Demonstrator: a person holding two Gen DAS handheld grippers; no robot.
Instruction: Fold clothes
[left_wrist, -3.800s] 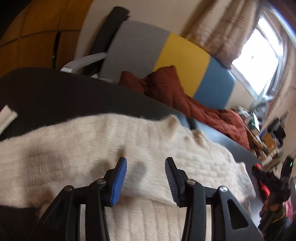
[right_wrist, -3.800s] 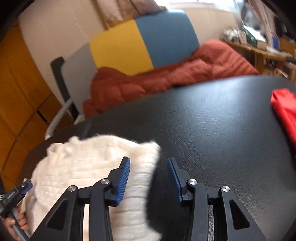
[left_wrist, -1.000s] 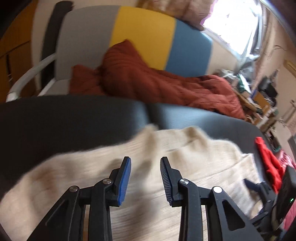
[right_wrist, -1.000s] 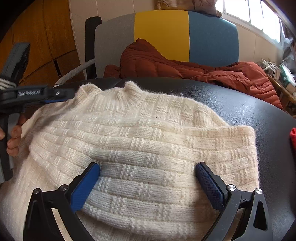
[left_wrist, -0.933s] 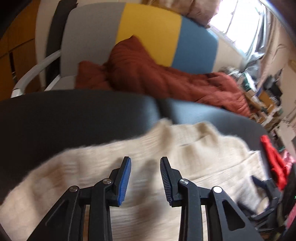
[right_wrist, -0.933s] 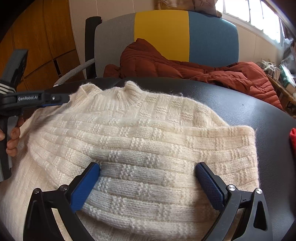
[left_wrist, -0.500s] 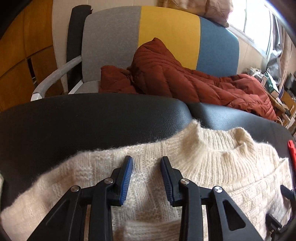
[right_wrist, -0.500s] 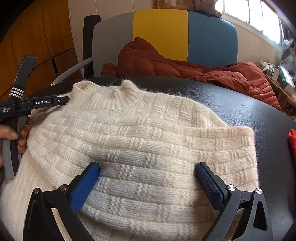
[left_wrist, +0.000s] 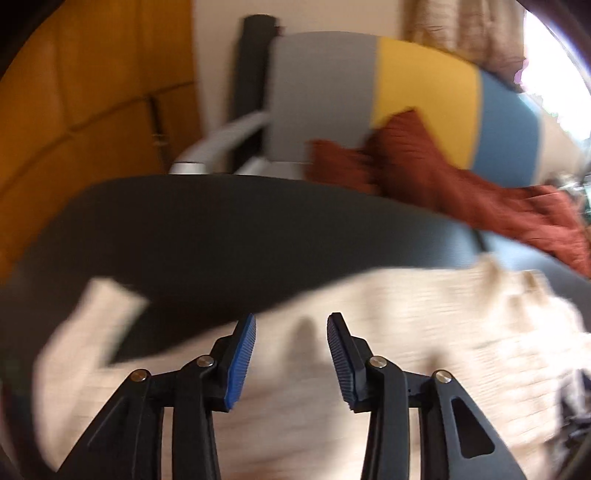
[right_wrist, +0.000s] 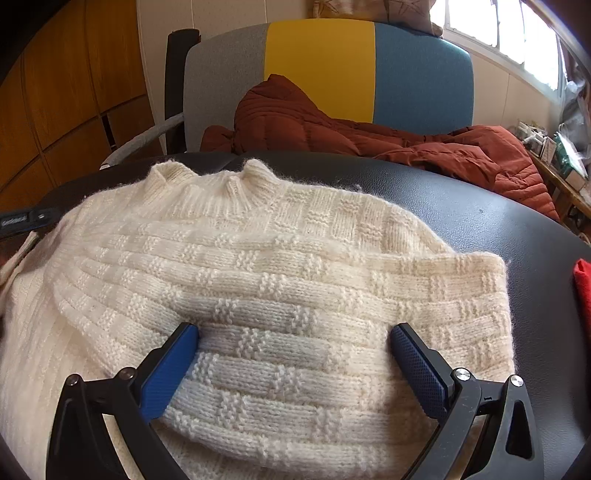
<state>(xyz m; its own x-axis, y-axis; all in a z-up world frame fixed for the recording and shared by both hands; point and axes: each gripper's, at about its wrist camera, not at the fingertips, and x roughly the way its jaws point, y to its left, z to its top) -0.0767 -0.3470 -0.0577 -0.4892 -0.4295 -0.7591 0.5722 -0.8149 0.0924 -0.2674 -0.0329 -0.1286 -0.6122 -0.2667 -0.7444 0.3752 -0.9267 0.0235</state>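
A cream knitted sweater (right_wrist: 280, 258) lies partly folded on the black table (right_wrist: 498, 221), collar toward the far edge. My right gripper (right_wrist: 295, 350) is open wide, both blue pads (right_wrist: 173, 362) resting on the folded knit near its front. In the blurred left wrist view my left gripper (left_wrist: 291, 332) hovers over the sweater's (left_wrist: 424, 332) left part. Its jaws are opening and I see no fabric pinched between them. A sleeve (left_wrist: 92, 314) trails off to the left. The black body of the left tool (right_wrist: 26, 220) shows at the far left edge of the right wrist view.
Behind the table stands a chair (right_wrist: 317, 55) with a grey, yellow and blue back, and a rust-red quilted jacket (right_wrist: 406, 144) is heaped on it. A red cloth (right_wrist: 583, 291) lies at the table's right edge. Wooden panels (right_wrist: 74, 92) line the left wall.
My left gripper swung left from the collar area to the sleeve side, and its jaws stand wider. The hand holding it slid out of the right wrist view. My right gripper stayed put.
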